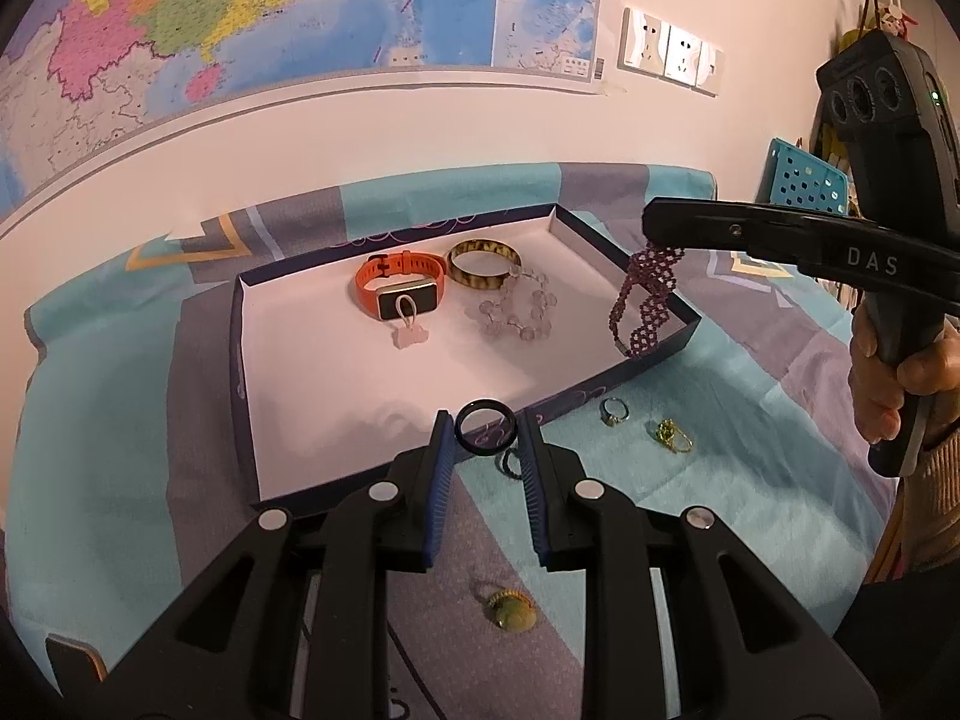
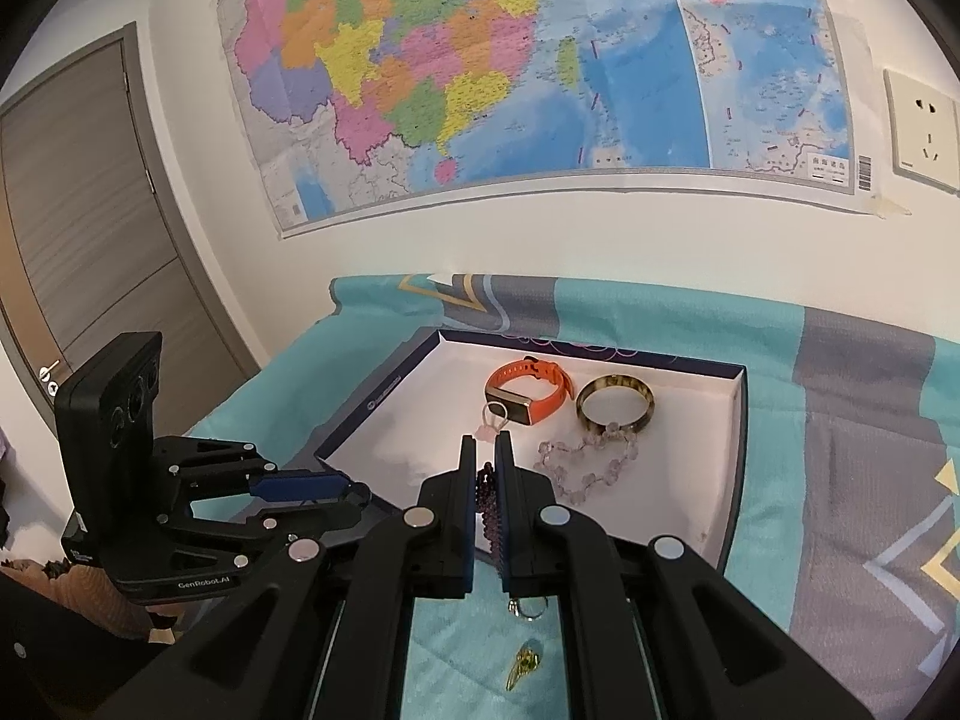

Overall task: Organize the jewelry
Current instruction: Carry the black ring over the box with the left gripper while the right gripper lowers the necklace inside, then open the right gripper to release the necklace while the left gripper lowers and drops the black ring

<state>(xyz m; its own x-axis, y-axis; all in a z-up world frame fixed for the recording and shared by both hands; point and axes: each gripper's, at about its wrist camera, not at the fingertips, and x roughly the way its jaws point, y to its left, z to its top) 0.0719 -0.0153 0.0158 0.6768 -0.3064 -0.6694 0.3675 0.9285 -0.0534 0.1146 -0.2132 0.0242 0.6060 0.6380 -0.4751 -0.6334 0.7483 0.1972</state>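
My left gripper (image 1: 483,429) is shut on a black ring (image 1: 486,426), held just above the near edge of the dark blue box (image 1: 240,372). My right gripper (image 2: 486,444) is shut on a purple beaded bracelet (image 1: 645,294), which dangles over the box's right corner; the bracelet also shows between the fingers in the right wrist view (image 2: 487,504). Inside the box lie an orange smart band (image 1: 399,282), a tortoiseshell bangle (image 1: 483,264) and a clear beaded bracelet (image 1: 519,306).
On the teal and grey cloth (image 1: 690,480) lie a silver ring (image 1: 613,411), a gold and green ring (image 1: 672,435), a small dark ring (image 1: 510,463) and a gold ring with a green stone (image 1: 510,611). A blue perforated basket (image 1: 804,177) stands at the far right.
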